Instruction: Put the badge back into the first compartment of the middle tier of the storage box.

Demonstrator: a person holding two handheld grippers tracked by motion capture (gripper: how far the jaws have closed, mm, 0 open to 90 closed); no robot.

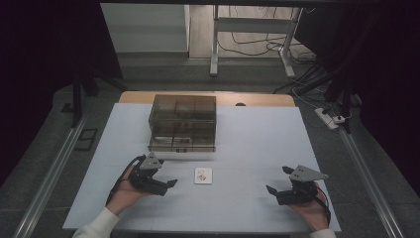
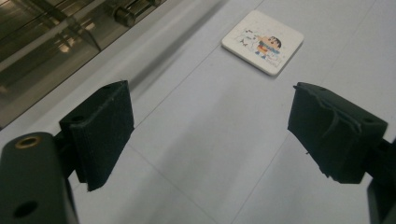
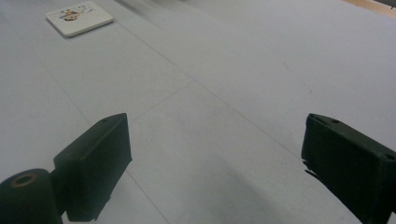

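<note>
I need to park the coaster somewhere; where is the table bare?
Bare: the wide stretch between the coaster and the right tool, and the table right of the smoked drawer box. Tightest: the strip between box front, left tool and coaster.

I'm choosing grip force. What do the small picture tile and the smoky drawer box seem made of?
The picture tile looks like a rigid white coaster, perhaps ceramic or coated board: thick matt edge, printed cartoon top. The drawer box looks like tinted clear plastic, glossy: inner dividers show through its walls, with reflections. Both grippers, left and right, are open.
</note>
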